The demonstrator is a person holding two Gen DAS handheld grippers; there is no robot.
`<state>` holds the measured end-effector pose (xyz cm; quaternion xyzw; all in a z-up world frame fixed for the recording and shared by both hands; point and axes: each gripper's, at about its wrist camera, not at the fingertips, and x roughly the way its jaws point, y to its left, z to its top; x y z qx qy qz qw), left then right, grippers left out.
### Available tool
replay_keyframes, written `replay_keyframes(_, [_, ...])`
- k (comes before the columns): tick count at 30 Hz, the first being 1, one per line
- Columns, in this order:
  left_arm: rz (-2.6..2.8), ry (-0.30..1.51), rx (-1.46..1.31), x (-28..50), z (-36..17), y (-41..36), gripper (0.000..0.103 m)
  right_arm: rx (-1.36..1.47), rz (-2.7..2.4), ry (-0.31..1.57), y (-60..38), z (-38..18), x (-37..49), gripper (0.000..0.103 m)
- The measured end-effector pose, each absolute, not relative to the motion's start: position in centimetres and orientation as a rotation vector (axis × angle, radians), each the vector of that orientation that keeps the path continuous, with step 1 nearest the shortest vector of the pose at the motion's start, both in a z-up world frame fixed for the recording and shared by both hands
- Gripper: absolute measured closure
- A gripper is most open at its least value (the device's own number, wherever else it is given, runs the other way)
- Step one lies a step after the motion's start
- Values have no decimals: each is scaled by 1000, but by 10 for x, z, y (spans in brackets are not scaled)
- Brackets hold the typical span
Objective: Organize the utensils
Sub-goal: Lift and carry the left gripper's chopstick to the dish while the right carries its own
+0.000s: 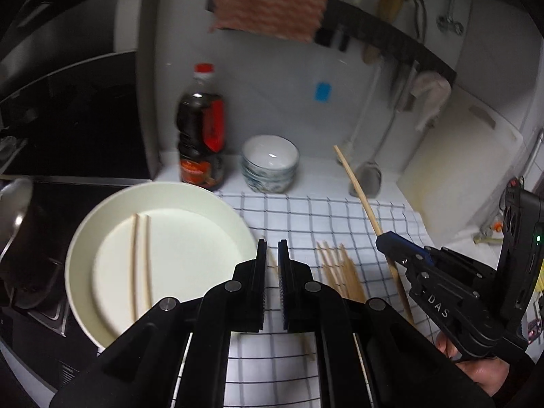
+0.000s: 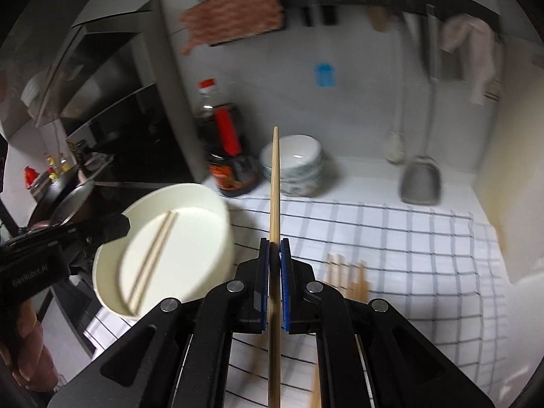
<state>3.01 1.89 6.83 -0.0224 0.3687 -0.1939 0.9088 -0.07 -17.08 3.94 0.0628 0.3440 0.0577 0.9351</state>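
Bamboo, thin and smooth, is what the right gripper point(image 2: 274, 248) is clamped on: a single chopstick point(image 2: 274, 183) held between its blue pads, the long end pointing ahead toward the back wall and the short end running back under the gripper body. The grip takes the stick near its middle, so I judge it could pivot or slide out if the hand swings fast, and a stick this slim can roll between flat pads. Its raised tip also points toward the stacked bowls point(image 2: 299, 166) and the dark sauce bottle point(image 2: 227, 156) at the back edge of the surface; a careless sweep could knock either.

The left gripper point(image 1: 272, 251) has its jaws together with nothing between them, hanging above the checked cloth point(image 1: 340, 217) beside the plate. If it is meant to help, it has no hold on anything now.

The white plate point(image 1: 102, 238) sits at the left edge of the cloth, partly over the dark stove, and holds two chopsticks point(image 1: 141, 258) lying side by side. Dropping the held stick from height could make it bounce off the shallow rim. More loose chopsticks point(image 1: 340, 268) lie in a bundle on the cloth near its front edge. The top bowl of the stack looks empty.
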Motion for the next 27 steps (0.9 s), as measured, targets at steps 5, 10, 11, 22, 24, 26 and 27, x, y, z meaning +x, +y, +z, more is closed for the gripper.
replay_keyframes(5, [-322,764,-53,43,64,60,96,114,183,713,-129,41,14,97])
replay_keyframes(10, [-272,803,-61,53,50,89,96,124,206,741,-105,34,21,97])
replay_keyframes(11, [-265,811,-65,56,46,93,96,128,208,750,-103,32,21,97])
replay_keyframes(22, [-198,880,-97,79,5,135,96,138,288,871,-48,-4,65,97])
replay_keyframes(24, [-192,892,-101,83,-3,140,96,135,305,886,-37,-9,74,97])
replay_keyframes(26, [-186,902,-103,86,-9,143,96,133,320,911,-26,-17,86,97])
replay_keyframes(27, [-183,906,-104,88,-12,143,96,137,327,926,-21,-22,91,97])
